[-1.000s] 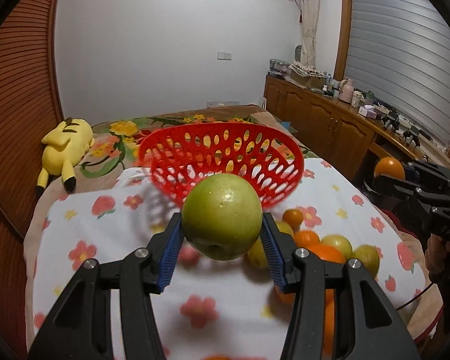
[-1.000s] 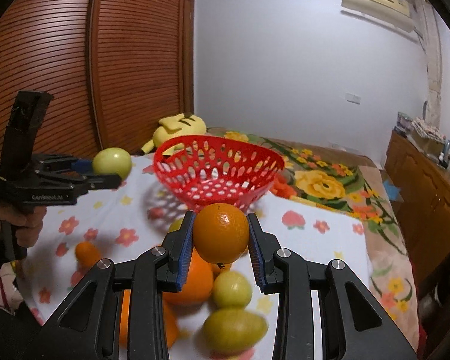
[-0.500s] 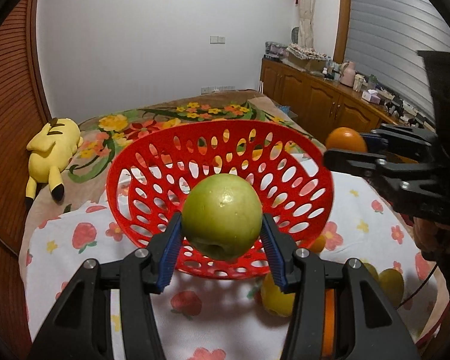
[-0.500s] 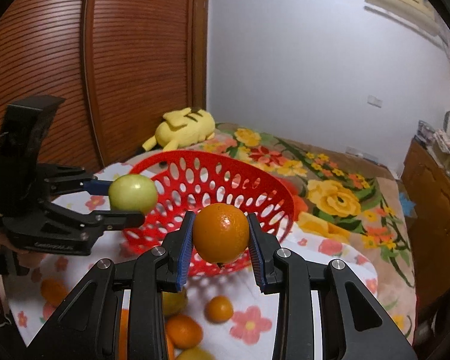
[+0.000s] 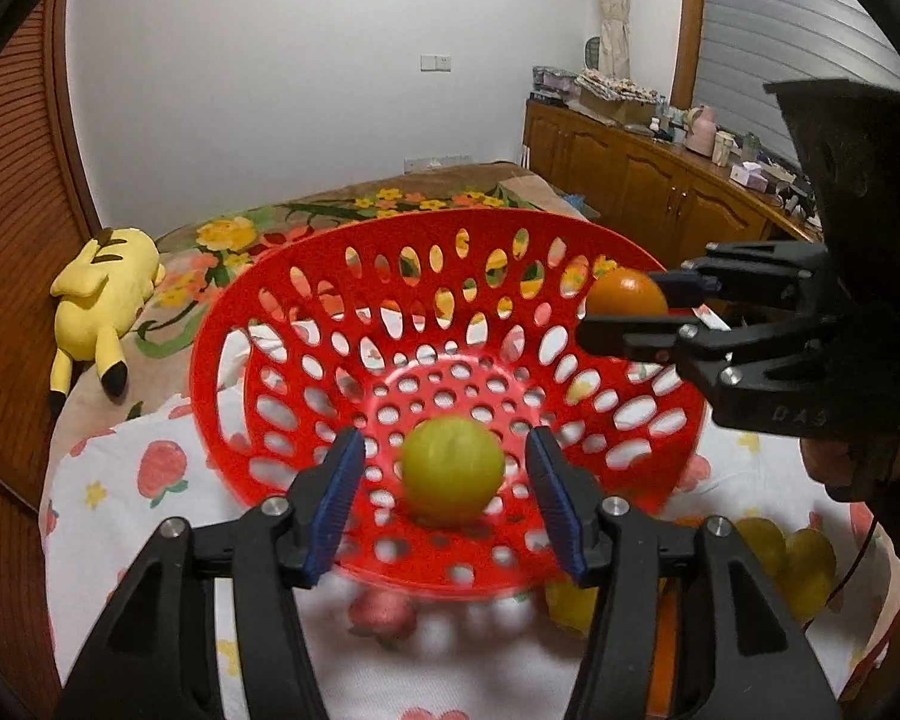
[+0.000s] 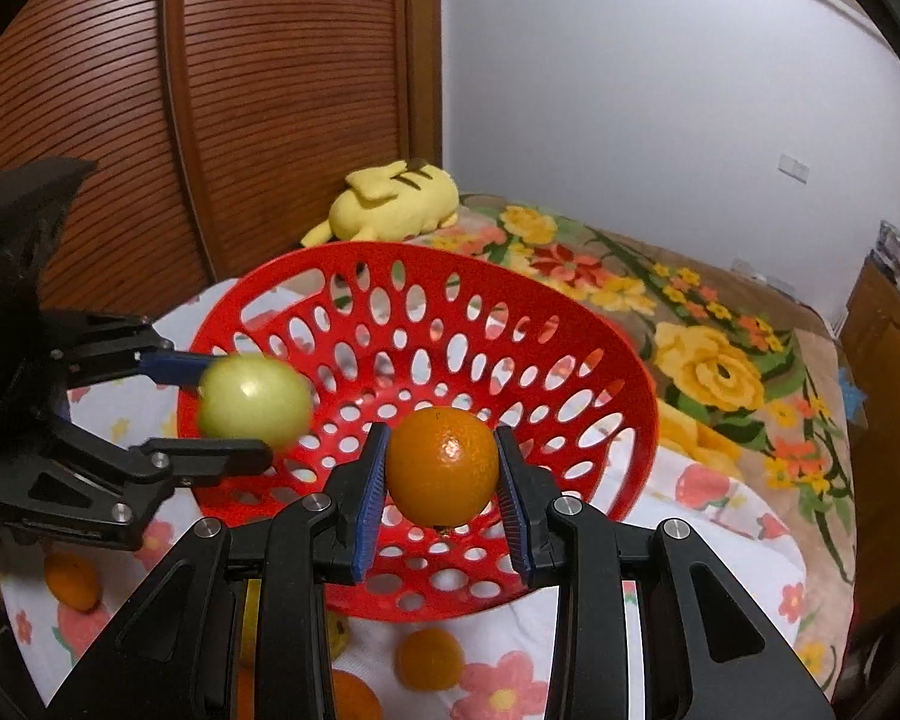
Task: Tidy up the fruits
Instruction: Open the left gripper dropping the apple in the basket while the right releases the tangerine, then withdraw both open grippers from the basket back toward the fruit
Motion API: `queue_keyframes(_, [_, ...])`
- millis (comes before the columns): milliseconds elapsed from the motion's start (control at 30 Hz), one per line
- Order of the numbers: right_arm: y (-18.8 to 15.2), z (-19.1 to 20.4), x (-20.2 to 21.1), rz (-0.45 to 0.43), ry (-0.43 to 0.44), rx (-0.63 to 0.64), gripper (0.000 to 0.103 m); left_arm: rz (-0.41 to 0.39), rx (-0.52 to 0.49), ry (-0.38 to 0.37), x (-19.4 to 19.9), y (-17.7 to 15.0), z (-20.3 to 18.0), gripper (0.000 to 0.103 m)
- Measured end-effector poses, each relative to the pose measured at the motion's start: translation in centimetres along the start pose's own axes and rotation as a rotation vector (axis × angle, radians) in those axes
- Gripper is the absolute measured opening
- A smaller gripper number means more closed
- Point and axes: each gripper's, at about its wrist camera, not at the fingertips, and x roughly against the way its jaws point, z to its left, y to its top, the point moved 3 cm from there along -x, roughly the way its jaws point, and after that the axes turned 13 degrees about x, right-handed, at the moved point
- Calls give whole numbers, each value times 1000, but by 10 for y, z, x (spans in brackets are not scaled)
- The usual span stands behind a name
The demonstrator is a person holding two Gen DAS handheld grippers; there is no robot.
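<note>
A red perforated basket (image 5: 258, 324) (image 6: 624, 360) stands on the flowered cloth. My left gripper (image 5: 447, 498) is open over the basket's near side. The green apple (image 5: 453, 471) is blurred and free between its fingers, apart from both pads; in the right wrist view the apple (image 6: 252, 399) hangs at the basket's left rim between the left gripper's fingers. My right gripper (image 6: 441, 480) is shut on an orange (image 6: 442, 465) above the basket's near rim; in the left wrist view the orange (image 5: 626, 295) sits at the basket's right rim.
Loose oranges (image 6: 429, 657) and green fruits (image 5: 807, 564) lie on the cloth in front of the basket. A yellow plush toy (image 5: 99, 294) lies behind on the floral bedspread. A wooden sideboard (image 5: 642, 180) runs along the right.
Both grippers have moved forward over the basket. My left gripper has opened and let go of the green apple, which drops into the basket. The right gripper still holds the orange.
</note>
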Motion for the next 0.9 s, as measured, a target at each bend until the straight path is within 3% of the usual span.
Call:
queue_keyframes(533, [-3, 5, -14, 40, 43, -10, 34, -27, 34, -20, 17, 1, 11, 58])
queue_keyframes(900, [4, 2, 26, -18, -26, -43, 41, -64, 26, -36, 48, -10, 11, 63])
